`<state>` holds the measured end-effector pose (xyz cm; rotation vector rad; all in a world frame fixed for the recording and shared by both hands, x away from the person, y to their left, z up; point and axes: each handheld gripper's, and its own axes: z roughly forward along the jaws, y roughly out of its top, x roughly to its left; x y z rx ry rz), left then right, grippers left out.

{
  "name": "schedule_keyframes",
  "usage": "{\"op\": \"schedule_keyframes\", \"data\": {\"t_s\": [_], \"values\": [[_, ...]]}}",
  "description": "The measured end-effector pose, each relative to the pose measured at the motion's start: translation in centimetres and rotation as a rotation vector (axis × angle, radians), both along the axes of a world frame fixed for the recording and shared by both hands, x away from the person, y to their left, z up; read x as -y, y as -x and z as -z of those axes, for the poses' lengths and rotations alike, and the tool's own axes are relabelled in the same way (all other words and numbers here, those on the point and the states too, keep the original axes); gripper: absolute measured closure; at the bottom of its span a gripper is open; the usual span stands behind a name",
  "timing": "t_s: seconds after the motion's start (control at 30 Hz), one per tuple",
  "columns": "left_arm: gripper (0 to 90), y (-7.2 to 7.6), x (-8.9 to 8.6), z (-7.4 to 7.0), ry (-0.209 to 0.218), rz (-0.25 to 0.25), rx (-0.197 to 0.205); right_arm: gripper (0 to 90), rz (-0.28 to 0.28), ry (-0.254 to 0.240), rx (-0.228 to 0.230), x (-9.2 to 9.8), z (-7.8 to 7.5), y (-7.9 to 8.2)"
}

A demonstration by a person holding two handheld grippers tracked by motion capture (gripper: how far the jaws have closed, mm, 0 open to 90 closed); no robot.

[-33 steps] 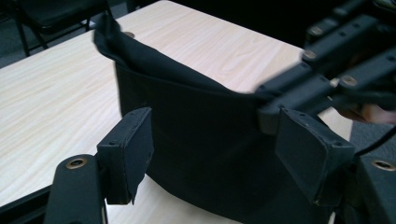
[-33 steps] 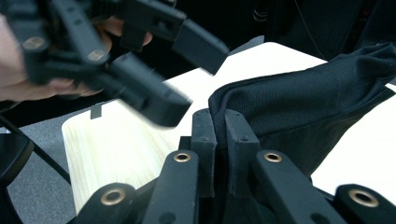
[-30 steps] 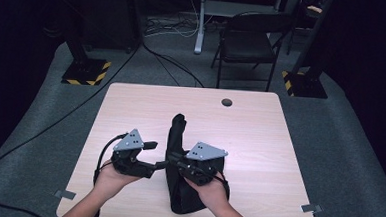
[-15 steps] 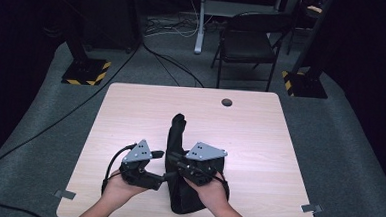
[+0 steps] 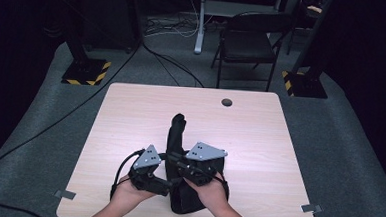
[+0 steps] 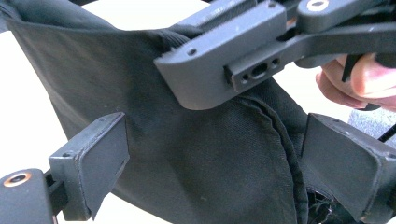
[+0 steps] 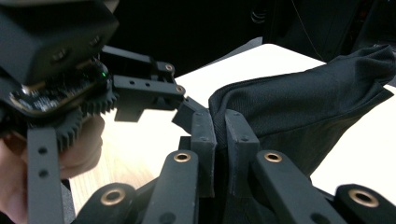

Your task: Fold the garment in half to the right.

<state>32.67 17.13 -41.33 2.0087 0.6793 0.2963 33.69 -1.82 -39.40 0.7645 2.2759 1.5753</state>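
The black woven-fabric garment (image 5: 179, 138) lies on the pale wood-grain tabletop (image 5: 259, 142) near its front edge, a narrow part reaching toward the middle and its wider, stitched-hem end under both hands. The right hand-held gripper (image 7: 219, 140) pinches a fold of the cloth between its nearly closed black jaws. The left hand-held gripper (image 6: 210, 163), just beside it, has just been opening its jaws, which stand wide with the matte cloth between them, unpressed.
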Motion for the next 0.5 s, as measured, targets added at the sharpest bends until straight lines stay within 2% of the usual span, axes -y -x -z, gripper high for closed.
{"op": "schedule_keyframes", "data": {"t_s": [0.37, 0.5], "values": [[3.1, 0.5, 0.9, 0.8, 0.029, -0.063, 0.051, 83.7, -0.003, -0.001, 0.0, 0.0, 0.0, 0.2], [2.2, 0.5, 1.1, 1.1, 0.036, -0.073, 0.052, 83.7, -0.003, -0.001, 0.0, 0.0, 0.0, 0.2]]}}
